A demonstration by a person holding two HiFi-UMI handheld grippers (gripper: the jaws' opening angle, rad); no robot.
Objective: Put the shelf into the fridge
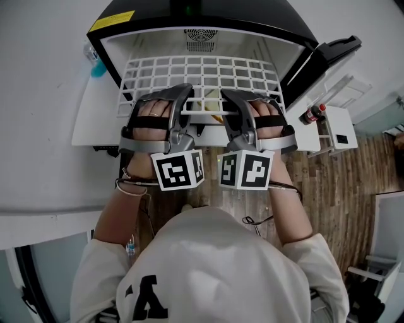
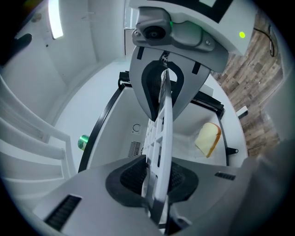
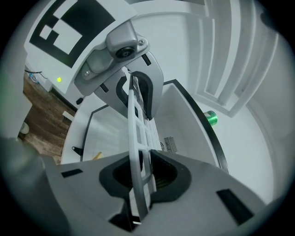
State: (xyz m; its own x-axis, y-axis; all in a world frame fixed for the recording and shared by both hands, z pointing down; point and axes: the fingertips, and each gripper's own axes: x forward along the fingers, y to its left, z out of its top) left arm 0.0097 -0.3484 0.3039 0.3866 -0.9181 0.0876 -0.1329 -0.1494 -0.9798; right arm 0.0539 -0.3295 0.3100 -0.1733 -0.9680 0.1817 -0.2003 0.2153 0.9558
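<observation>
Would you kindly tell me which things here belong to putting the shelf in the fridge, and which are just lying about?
Part of the job: shelf, clamped in both pairs of jaws; fridge; left gripper; right gripper.
Just lying about: yellow slice of food on the fridge floor; green container beside the fridge; bottle in the door.

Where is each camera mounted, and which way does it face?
Head view: on the head, steeply down onto shelf and fridge; left hand, right hand, left gripper, right gripper show.
Left gripper view: on the left gripper, along jaws shut on the shelf, into the fridge.
Right gripper view: the same from the right gripper.
All share the shelf and fridge vent.
</observation>
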